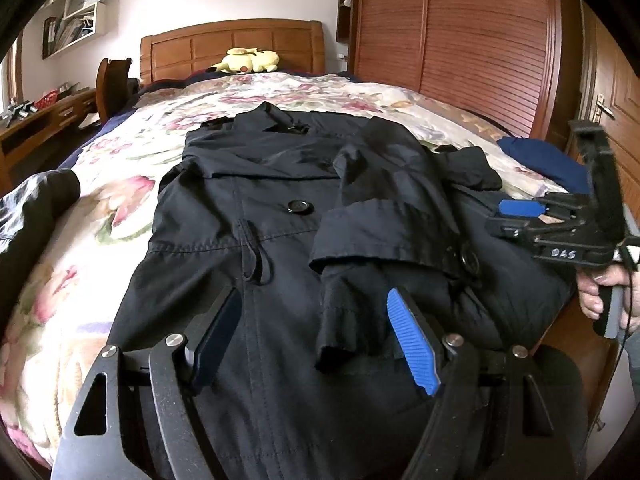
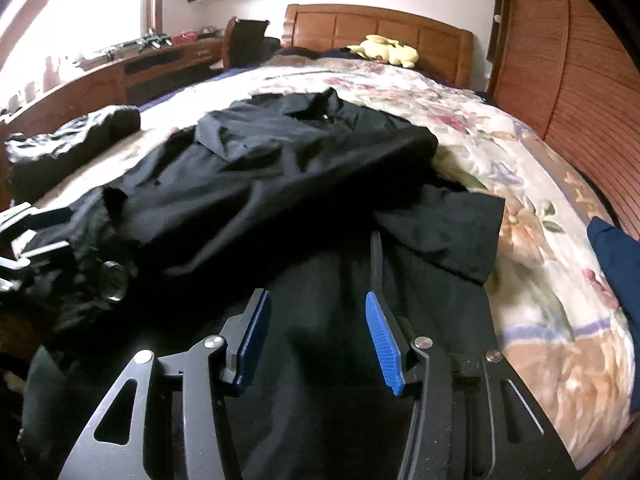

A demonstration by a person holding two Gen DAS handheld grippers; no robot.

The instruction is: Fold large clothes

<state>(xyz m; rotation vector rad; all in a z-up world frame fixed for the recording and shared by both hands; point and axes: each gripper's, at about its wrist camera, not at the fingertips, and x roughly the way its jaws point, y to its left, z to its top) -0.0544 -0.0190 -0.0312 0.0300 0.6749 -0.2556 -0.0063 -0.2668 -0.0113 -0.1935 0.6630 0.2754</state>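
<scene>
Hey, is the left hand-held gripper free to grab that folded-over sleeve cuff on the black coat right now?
Probably yes. The left hand-held gripper is open above the black trench coat, and the folded-over sleeve cuff lies just ahead of its blue fingertips with nothing covering it.

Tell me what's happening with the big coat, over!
Left gripper open, right gripper open, both holding nothing. Black coat flat on bed, one sleeve folded in. Nothing in the way.

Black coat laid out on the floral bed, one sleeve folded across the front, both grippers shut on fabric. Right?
Not quite. The left gripper and right gripper are both open, holding nothing, as each wrist view shows. The black coat, floral bed and folded sleeve are as stated.
</scene>
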